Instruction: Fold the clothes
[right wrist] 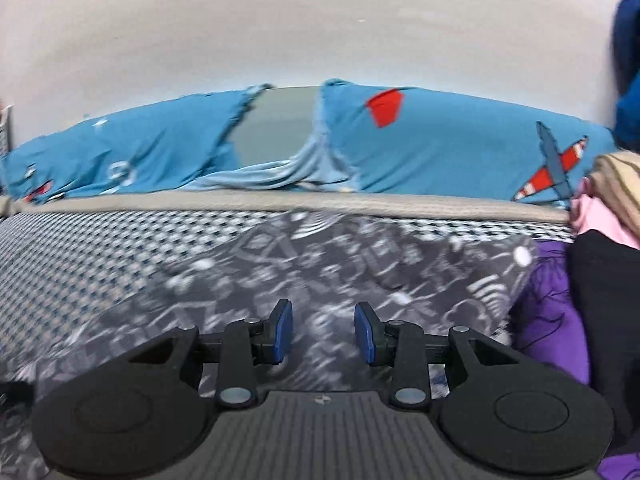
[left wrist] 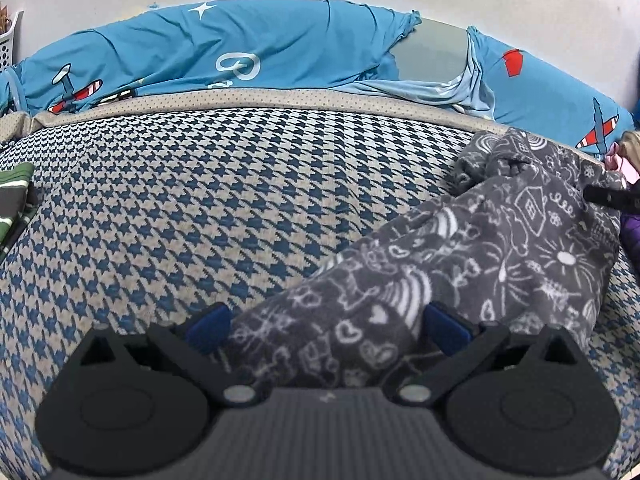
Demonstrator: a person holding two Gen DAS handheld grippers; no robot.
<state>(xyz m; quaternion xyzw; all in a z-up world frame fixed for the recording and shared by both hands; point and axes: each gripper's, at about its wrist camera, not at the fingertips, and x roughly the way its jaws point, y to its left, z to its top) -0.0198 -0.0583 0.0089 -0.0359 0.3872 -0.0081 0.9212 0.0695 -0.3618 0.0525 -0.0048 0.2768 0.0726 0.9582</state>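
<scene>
Straddling grey fleece garment w/ wide-open left tool, ready to pinch; right tool part-open, empty, above it on bed.

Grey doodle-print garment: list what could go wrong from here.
1. The grey doodle-print garment lies bunched and diagonal on the houndstooth cover; folding it unflattened may lock in creases.
2. The left gripper straddles a thick roll of fabric between wide-apart fingers; a pinch may catch several layers.
3. The right gripper works close to the purple and black clothes and could snag them.
</scene>
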